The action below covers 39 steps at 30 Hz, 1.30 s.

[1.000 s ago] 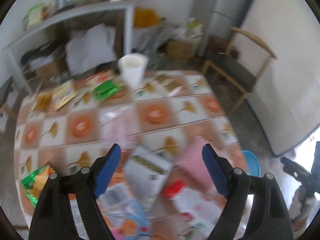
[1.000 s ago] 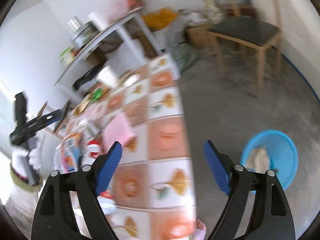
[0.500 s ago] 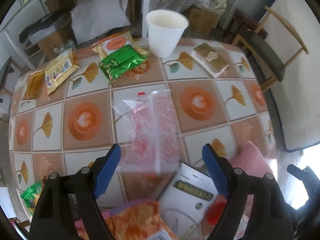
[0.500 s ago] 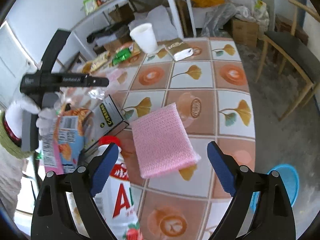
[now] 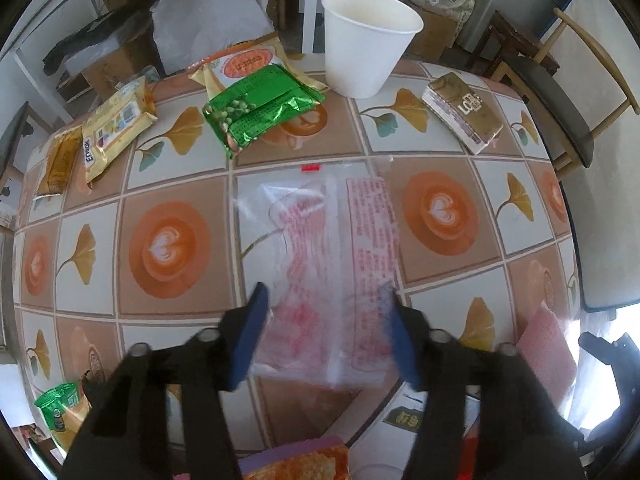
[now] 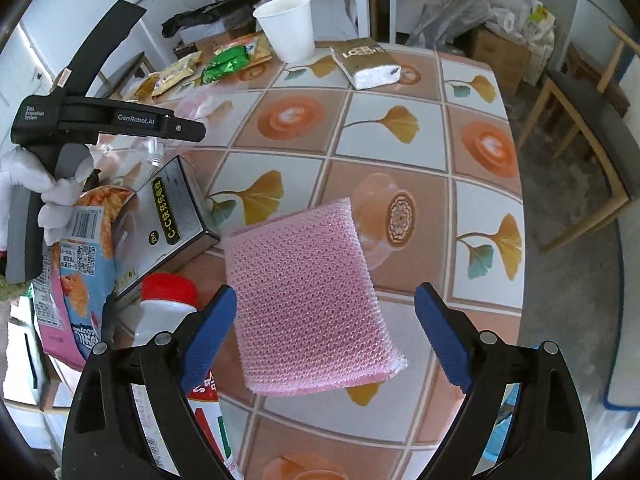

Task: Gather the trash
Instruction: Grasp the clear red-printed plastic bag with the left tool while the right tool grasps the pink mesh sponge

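A clear plastic bag with red print (image 5: pixel 332 248) lies flat in the middle of the tiled table (image 5: pixel 168 248). My left gripper (image 5: pixel 326 320) points steeply down at the bag's near end. Its jaws are closing with the bag between the blue pads, which stand at the bag's two side edges. In the right wrist view a pink bubble-wrap pouch (image 6: pixel 304 292) lies near the table's front. My right gripper (image 6: pixel 326 332) hovers open over the pouch, one finger on each side and clear of it.
At the far edge stand a white paper cup (image 5: pixel 368 40), a green snack packet (image 5: pixel 260 108), yellow packets (image 5: pixel 112 128) and a gold tissue pack (image 5: pixel 464 112). A silver box (image 6: pixel 172 216), a red-capped bottle (image 6: pixel 168 300) and a chip bag (image 6: pixel 76 272) crowd the near left. A chair (image 6: pixel 592 120) stands to the right.
The left gripper dropped from a wide view of the table to the clear bag, and its jaws narrowed. The right gripper swung from the floor side onto the pink pouch.
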Each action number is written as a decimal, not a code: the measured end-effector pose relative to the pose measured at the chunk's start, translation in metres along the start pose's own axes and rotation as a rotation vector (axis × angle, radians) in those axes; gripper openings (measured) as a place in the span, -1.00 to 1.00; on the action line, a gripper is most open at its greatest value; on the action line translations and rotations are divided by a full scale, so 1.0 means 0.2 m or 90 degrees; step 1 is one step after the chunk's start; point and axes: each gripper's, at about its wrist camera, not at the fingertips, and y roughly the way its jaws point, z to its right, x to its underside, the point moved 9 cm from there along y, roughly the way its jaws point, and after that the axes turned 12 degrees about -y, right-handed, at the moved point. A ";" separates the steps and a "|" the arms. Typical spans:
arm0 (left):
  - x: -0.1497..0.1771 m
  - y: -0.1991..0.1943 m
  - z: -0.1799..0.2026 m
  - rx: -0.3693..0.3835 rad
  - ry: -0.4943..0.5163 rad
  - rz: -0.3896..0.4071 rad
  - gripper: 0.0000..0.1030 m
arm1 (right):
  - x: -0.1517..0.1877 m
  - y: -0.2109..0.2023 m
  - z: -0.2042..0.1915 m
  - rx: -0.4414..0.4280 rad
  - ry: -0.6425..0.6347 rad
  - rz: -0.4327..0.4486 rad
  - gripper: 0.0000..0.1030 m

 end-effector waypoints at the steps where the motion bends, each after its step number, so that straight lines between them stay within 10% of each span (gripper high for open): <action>1: 0.00 0.00 0.00 0.001 0.002 0.006 -0.05 | 0.00 0.00 -0.01 -0.002 -0.002 0.000 0.68; 23: -0.05 -0.22 0.04 0.012 0.038 0.120 -0.45 | -0.05 0.02 0.06 -0.020 0.031 0.019 0.68; 39: -0.01 -0.35 0.08 0.048 0.047 0.151 -0.50 | -0.04 0.13 0.02 0.064 -0.061 -0.018 0.74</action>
